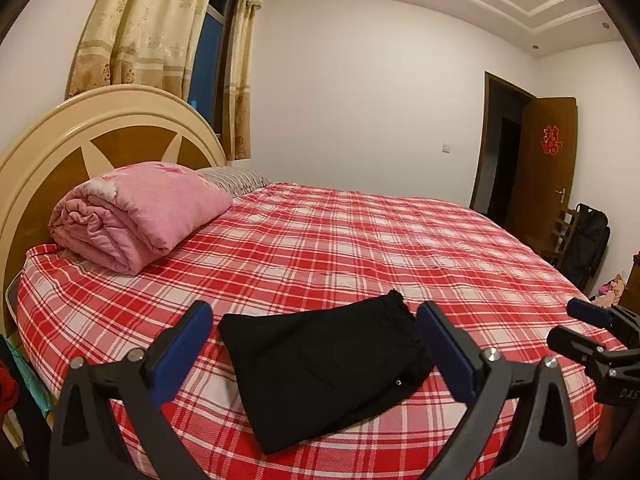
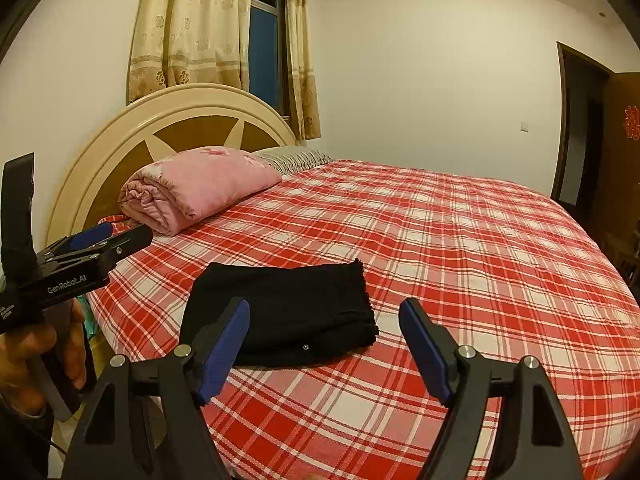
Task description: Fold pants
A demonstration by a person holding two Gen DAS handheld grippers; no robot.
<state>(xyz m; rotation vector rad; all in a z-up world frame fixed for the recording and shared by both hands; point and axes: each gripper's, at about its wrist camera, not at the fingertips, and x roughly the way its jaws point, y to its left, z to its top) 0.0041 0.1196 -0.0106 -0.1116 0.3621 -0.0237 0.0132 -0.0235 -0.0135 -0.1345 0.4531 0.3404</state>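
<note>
Bed with red-and-white plaid sheet (image 1: 360, 248): directly ahead of the claw.
Folded pink quilt (image 1: 136, 216): ahead, left, against rounded cream headboard (image 1: 80, 136).
Striped pillow (image 1: 236, 180): just beyond quilt.
Beige patterned curtains (image 1: 152, 32): above headboard.
Open brown door (image 1: 548, 168): far right.

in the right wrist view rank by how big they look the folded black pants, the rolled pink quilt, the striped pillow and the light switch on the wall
1. Folded black pants, though they lie nearest the camera.
2. Rolled pink quilt, close behind in apparent size.
3. Grey striped pillow, mostly hidden behind the quilt.
4. White wall light switch, smallest.
</note>
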